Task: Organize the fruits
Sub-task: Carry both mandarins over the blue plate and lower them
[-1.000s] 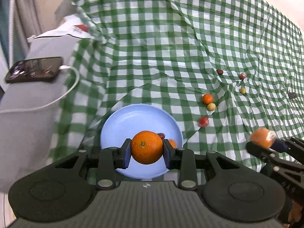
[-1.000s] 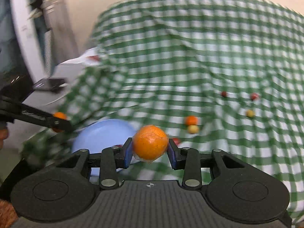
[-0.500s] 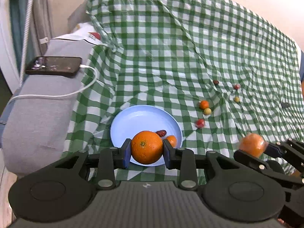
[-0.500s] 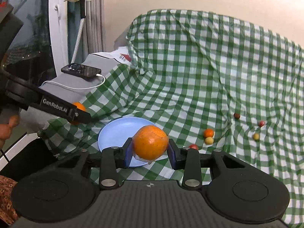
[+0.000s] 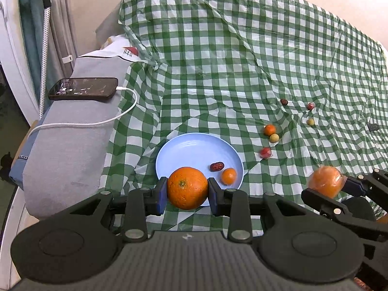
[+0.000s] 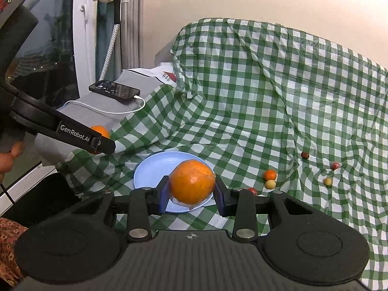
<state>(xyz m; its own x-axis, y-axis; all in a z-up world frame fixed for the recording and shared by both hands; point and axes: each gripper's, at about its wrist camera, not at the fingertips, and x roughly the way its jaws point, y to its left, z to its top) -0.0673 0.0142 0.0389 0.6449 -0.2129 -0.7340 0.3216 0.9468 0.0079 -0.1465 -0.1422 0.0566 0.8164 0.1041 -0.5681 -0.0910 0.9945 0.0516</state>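
My left gripper (image 5: 187,188) is shut on a large orange (image 5: 187,187), held above the near edge of a light blue plate (image 5: 191,150). The plate holds a red date (image 5: 216,166) and a small orange fruit (image 5: 229,176). My right gripper (image 6: 191,185) is shut on a large orange in clear wrap (image 6: 191,181), in front of the plate (image 6: 155,169). The right gripper with its orange also shows at the right in the left wrist view (image 5: 326,184). Several small fruits (image 5: 269,130) lie loose on the green checked cloth (image 5: 218,60).
A phone (image 5: 83,89) on a white charging cable (image 5: 97,121) lies on a grey cushion (image 5: 68,145) to the left of the cloth. A small dark object (image 5: 373,127) lies at the far right. A wall stands behind the cloth.
Both grippers have pulled back and up from the plate, each still holding its orange. More of the cloth, cushion and wall now shows.
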